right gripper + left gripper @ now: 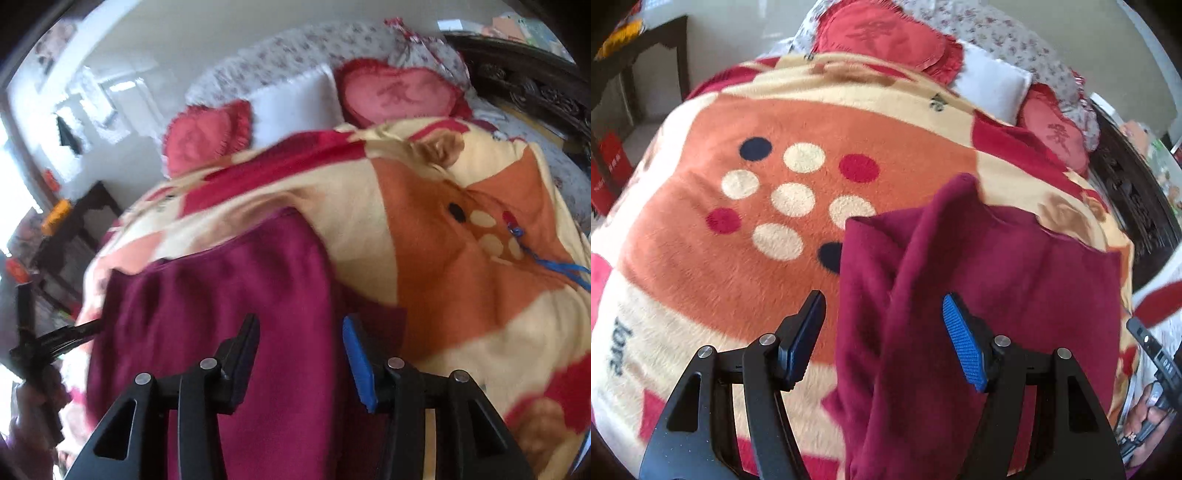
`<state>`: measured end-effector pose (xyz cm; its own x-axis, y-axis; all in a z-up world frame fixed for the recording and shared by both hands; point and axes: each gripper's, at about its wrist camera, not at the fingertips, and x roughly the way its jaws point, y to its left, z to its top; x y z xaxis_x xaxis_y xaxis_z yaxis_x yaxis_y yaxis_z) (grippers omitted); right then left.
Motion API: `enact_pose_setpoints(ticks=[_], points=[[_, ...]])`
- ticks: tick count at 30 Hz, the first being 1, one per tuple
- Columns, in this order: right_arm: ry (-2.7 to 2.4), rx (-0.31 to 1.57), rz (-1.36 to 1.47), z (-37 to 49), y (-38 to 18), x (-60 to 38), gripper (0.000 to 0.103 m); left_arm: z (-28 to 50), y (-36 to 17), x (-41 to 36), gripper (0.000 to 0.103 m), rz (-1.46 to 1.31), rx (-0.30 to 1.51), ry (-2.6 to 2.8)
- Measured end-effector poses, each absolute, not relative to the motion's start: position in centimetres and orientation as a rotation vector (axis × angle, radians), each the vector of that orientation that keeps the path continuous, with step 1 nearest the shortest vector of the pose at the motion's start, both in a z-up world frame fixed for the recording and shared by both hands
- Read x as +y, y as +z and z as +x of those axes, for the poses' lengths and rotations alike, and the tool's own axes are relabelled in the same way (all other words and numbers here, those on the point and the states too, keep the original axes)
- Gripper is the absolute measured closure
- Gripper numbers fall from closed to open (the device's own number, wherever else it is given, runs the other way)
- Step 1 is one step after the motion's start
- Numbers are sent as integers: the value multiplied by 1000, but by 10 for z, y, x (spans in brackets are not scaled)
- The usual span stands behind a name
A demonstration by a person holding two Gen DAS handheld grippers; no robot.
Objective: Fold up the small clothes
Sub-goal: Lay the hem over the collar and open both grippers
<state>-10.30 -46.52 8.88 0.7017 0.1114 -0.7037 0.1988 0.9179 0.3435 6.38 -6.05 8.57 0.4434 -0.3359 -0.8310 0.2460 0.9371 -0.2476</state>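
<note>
You were early in the fold, by my reading: the maroon garment [979, 295] lay rumpled on the patterned fleece blanket [701, 221], one ridge standing up toward 12 o'clock. Your left gripper [882, 332] hovered spread wide above its left part, holding nothing; your right gripper [299, 354] was likewise parted and empty over the same cloth. Next you needed an edge or corner to pinch. The heart-shaped cushions [207, 136] at 11 o'clock sat well apart; nothing blocked you but the garment's own bunching.
</note>
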Motion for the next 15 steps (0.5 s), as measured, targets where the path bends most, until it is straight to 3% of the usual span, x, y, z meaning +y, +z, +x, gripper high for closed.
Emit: enact_pose_setpoints(ticks=[11, 15], points=[[-40, 964, 313, -172, 40, -418, 60, 4, 65, -48, 37, -27, 1093, -323], [-83, 976, 273, -173, 52, -413, 60, -8, 62, -42, 37, -36, 1080, -321]])
